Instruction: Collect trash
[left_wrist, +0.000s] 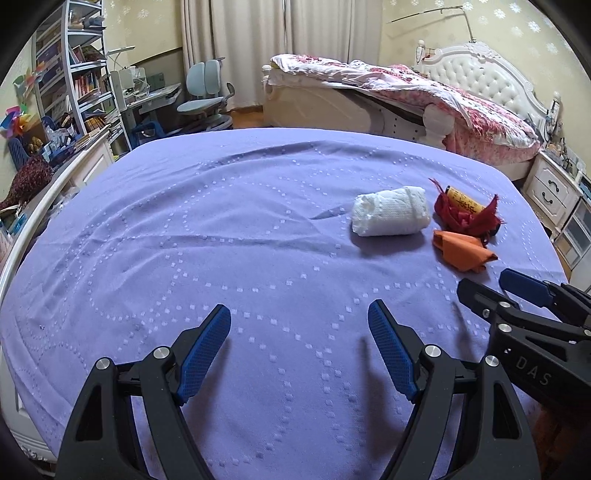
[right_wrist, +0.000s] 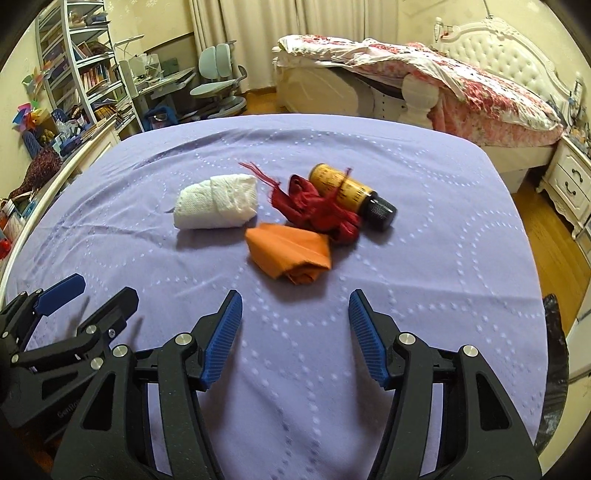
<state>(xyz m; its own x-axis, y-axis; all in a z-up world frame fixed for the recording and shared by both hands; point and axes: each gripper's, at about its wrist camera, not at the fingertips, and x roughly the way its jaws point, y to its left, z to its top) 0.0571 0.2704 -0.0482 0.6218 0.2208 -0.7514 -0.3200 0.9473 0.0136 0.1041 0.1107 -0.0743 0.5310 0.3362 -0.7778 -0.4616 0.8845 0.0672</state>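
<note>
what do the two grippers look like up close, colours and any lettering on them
Both match: the left gripper and right gripper have matte black angular frames with cut-out openings, round silver bolt heads at the pivots, and two blue fingers with ribbed, textured pads. Pale lettering reading "DAS" shows on the right gripper's body in the left wrist view. No cables, hands or sleeves are visible.

**Surfaces and materials**

Bedspread (right_wrist: 369, 369): matt lilac cloth, raised dotted weave. White wad (right_wrist: 218, 203): rough, gauzy. Orange cloth (right_wrist: 291, 254): smooth, matt. Red rag (right_wrist: 317, 206): frayed. Bottle (right_wrist: 347, 192): paper label, ribbed black plastic cap. Gripper pads (right_wrist: 221, 332): ridged blue plastic; frames matt black, shiny metal bolts.
</note>
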